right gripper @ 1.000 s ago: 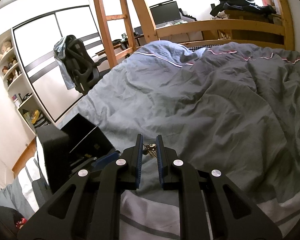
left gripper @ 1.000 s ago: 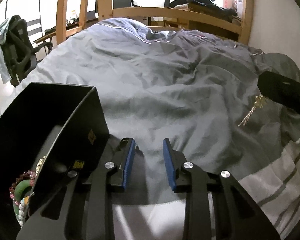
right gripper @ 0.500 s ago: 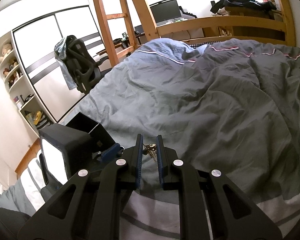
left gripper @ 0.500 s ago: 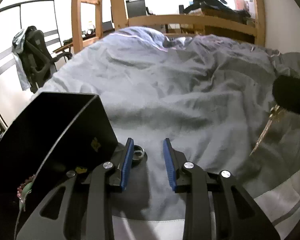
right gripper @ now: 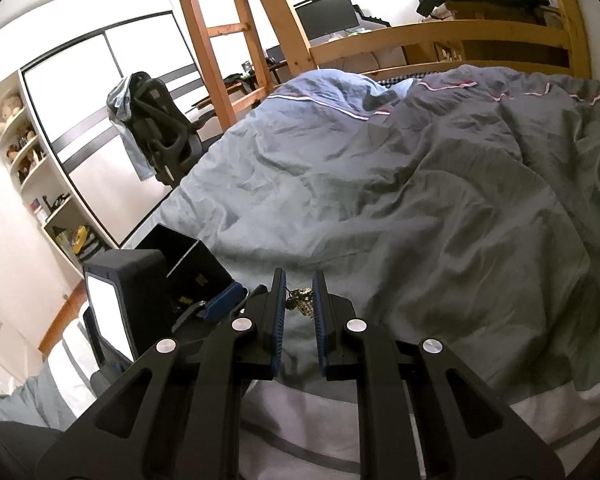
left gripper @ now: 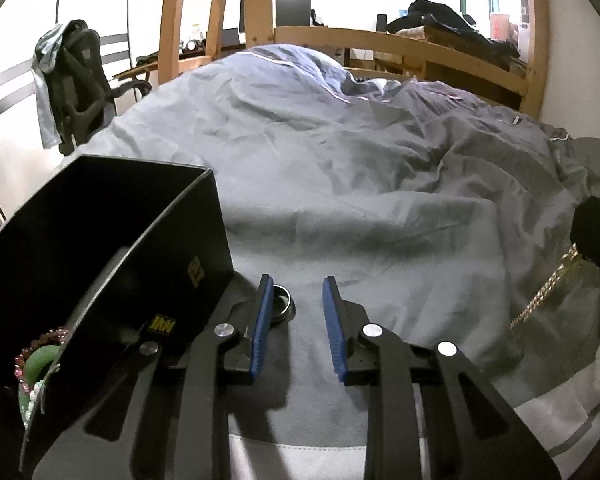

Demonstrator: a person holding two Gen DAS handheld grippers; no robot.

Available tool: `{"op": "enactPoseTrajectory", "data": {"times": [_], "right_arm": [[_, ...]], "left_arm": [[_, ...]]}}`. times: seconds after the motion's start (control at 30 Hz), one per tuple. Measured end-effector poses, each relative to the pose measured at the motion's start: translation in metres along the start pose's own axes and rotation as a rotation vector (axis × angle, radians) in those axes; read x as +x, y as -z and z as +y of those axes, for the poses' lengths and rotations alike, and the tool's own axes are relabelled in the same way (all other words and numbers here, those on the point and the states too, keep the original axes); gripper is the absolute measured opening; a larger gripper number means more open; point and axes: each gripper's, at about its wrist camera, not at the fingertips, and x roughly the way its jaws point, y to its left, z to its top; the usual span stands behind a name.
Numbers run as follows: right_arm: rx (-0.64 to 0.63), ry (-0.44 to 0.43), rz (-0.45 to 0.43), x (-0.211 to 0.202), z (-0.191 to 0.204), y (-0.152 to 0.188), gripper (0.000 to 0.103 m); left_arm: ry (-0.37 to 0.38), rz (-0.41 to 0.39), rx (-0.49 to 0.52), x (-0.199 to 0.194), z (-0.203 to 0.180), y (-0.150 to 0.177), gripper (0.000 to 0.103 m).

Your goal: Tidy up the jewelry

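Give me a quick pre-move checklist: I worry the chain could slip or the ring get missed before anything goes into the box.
1. Right gripper shut on the gold chain: ok.
2. Chain hanging free of the bedding: cannot tell; in the left view its lower end hangs close to the cover.
3. Left gripper open: ok.
4. Ring centred between the left fingers: not ok; it lies beside the left finger.
5. Black box open, with room: ok; bracelets fill only a near corner.
6. Ring clear of the box wall: cannot tell.
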Motion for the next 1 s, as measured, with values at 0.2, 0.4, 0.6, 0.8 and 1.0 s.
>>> {"op": "enactPoseTrajectory", "data": {"times": [0.2,0.4,0.6,0.8,1.0], "right_arm": [[0.028,-0.010,0.001,0.001,-0.005,-0.002,0.015],[0.032,-0.011,0.009,0.002,-0.006,-0.001,0.015],[0.015,-0.014,0.025,0.006,-0.002,0.000,0.015],[0.024,-0.023,0.023,0.006,-0.003,0.001,0.015],[0.036,-0.036,0.018,0.004,-0.004,-0.001,0.015]], "left_arm": [[-0.008,0.027,-0.100,0.004,0.016,0.001,0.011],[-0.080,0.027,-0.052,0.002,0.007,0.002,0.010],[-0.133,-0.047,0.002,-0.012,-0.003,0.003,0.020],[-0.207,-0.038,0.005,-0.010,-0.005,0.002,0.021],[-0.134,0.086,0.013,0.013,-0.003,-0.002,0.026]]}}
